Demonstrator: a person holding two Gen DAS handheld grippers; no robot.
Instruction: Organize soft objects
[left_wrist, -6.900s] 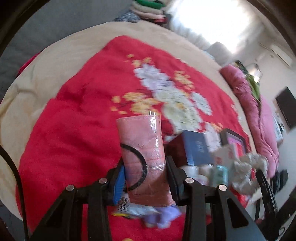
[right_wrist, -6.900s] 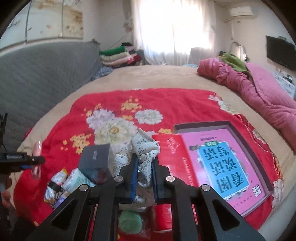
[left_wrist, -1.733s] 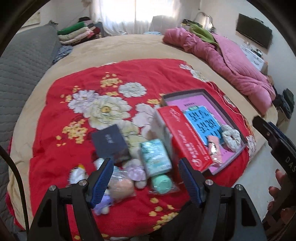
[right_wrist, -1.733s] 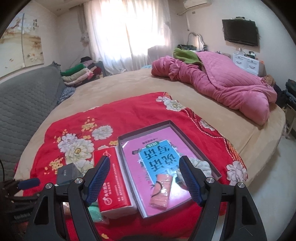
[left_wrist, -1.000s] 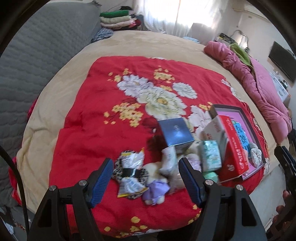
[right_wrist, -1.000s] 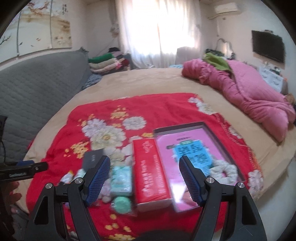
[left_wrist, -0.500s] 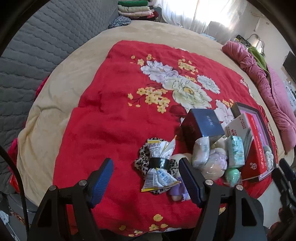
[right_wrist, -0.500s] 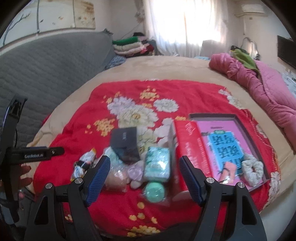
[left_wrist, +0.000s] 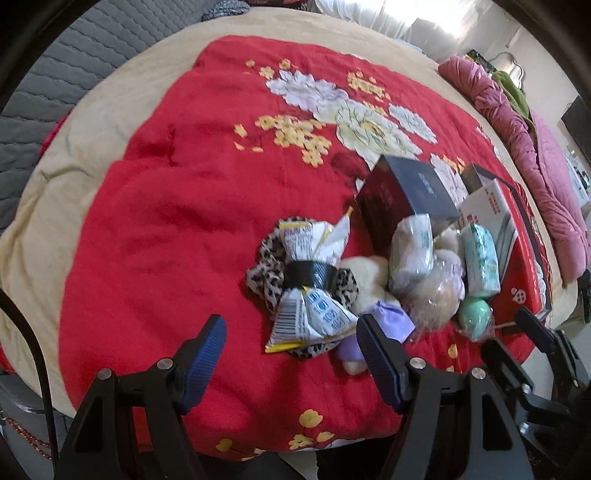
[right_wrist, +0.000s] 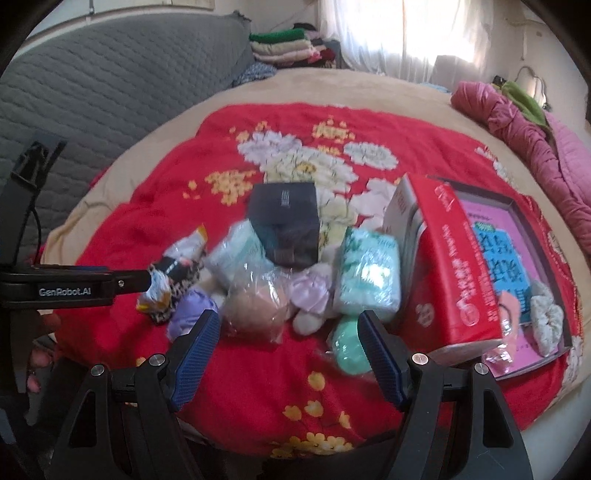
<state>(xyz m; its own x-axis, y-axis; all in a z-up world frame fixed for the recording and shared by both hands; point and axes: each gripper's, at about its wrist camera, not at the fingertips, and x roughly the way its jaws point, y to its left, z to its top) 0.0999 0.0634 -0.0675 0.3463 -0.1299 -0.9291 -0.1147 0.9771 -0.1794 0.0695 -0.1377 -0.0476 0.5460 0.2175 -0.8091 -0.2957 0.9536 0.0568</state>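
A heap of soft things lies on the red flowered blanket (left_wrist: 155, 229). It holds a leopard scrunchie with a taped wrapper (left_wrist: 306, 284), a lilac scrunchie (right_wrist: 190, 308), a bagged tan ball (right_wrist: 255, 310), a mint ball (right_wrist: 349, 349) and mint tissue packs (right_wrist: 371, 273). My left gripper (left_wrist: 290, 341) is open and empty, just in front of the leopard scrunchie. My right gripper (right_wrist: 288, 343) is open and empty, above the tan ball and mint ball. A pink tray (right_wrist: 513, 206) at right holds a white scrunchie (right_wrist: 546, 321) and a pink pouch (right_wrist: 511, 310).
A dark box (right_wrist: 284, 225) stands behind the heap. A red tissue box (right_wrist: 450, 269) lies between heap and tray. A pink quilt (right_wrist: 535, 122) lies at the far right. Folded clothes (right_wrist: 288, 46) are stacked at the back, by the grey headboard (right_wrist: 110, 81).
Both grippers came in lower and closer to the heap. The left view swung left onto the leopard scrunchie. Earlier, the pink pouch and white scrunchie I held went into the tray.
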